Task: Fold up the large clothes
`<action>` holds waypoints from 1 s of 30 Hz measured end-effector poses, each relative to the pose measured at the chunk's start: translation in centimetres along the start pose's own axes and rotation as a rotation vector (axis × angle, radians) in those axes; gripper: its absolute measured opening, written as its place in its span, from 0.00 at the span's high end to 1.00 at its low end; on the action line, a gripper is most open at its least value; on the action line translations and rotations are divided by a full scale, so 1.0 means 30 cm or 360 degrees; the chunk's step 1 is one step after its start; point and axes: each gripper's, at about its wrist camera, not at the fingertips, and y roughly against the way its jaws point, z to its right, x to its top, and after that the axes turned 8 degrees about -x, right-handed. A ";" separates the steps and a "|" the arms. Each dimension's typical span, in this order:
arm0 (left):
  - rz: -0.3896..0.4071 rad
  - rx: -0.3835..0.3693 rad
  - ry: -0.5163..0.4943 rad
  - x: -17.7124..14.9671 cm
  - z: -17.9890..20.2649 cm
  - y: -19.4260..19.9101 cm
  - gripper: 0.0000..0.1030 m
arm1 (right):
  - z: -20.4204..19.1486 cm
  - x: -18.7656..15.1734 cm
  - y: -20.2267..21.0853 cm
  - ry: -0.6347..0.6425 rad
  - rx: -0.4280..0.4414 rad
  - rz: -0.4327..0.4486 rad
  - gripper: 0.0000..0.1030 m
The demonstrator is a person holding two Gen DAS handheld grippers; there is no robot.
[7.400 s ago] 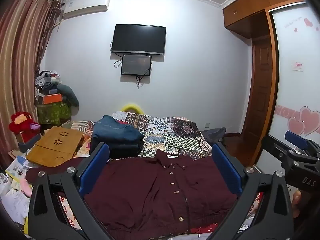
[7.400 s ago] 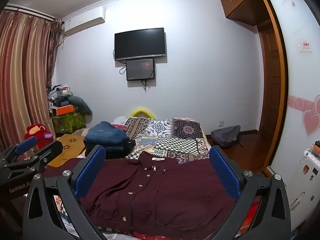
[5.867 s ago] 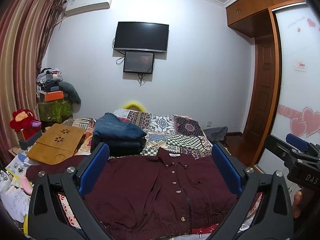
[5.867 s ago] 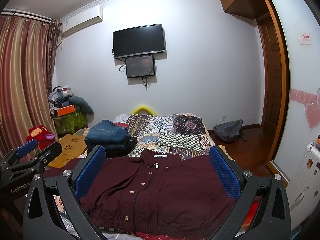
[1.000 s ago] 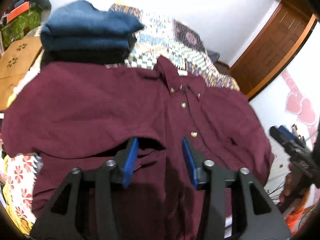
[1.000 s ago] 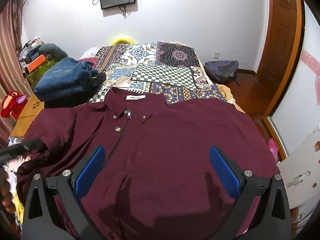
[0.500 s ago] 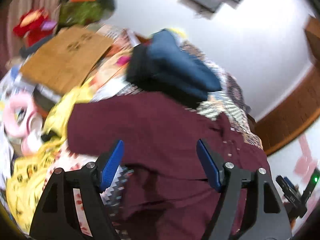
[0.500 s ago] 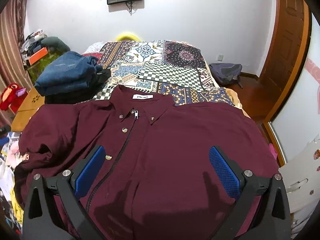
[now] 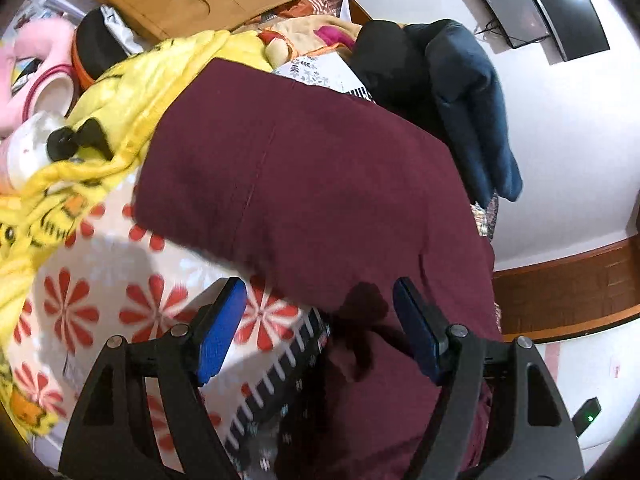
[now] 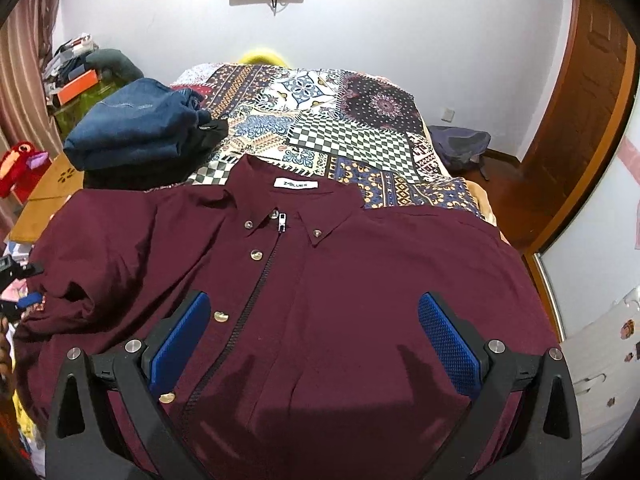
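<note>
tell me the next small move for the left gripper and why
Probably ease the left gripper forward and close on the maroon shirt's sleeve edge: its jaws stand open with that edge just ahead, nothing held. The right gripper hovers open over the shirt front.

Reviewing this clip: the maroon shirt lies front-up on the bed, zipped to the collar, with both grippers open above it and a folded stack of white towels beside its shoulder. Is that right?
One detail is off: the stack beside the shoulder is folded blue jeans, not white towels, as the right wrist view shows. The rest stands: the maroon shirt lies front-up on the bed, zipped to the collar, with the left gripper and right gripper open above it.
</note>
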 end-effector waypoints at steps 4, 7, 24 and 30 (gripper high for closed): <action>0.0055 0.0149 -0.0140 0.029 0.053 -0.030 0.34 | 0.013 0.001 -0.017 -0.0011 -0.0008 -0.0019 0.00; 0.0084 0.0306 -0.0311 0.042 0.101 -0.058 0.72 | 0.035 -0.001 -0.020 -0.0041 0.0009 -0.0025 0.00; 0.0442 -0.0008 -0.1264 -0.106 0.978 0.133 0.98 | 0.261 -0.019 0.009 -0.0202 -0.0040 0.0082 0.00; 0.0238 -0.0223 -0.1553 -0.300 1.297 -0.035 0.98 | 0.392 -0.030 0.022 -0.0255 -0.0136 0.0117 0.00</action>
